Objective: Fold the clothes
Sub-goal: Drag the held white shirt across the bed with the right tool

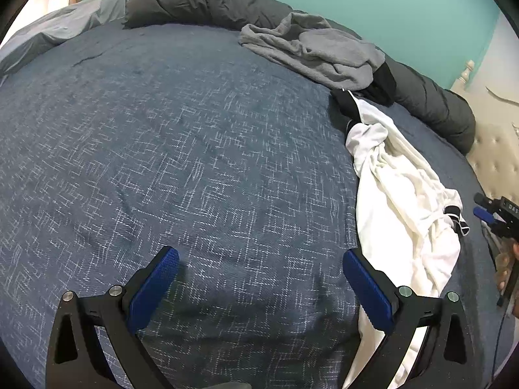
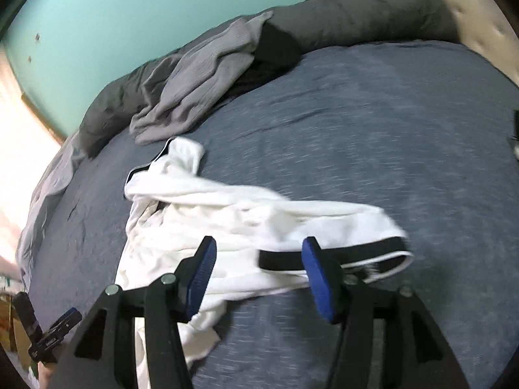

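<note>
Everything lies on the bed (image 1: 181,149). The shirt (image 1: 399,194) sprawls crumpled on the bed's right part as the left wrist view shows it, stretching from near the front edge toward the far side. Behind the shirt, a heap of clothes (image 1: 311,52) rests at the bed's far edge, leaning on the rolled duvet (image 1: 207,0) that runs along that edge. A pillow (image 1: 58,29) sits at the far left corner.
</note>
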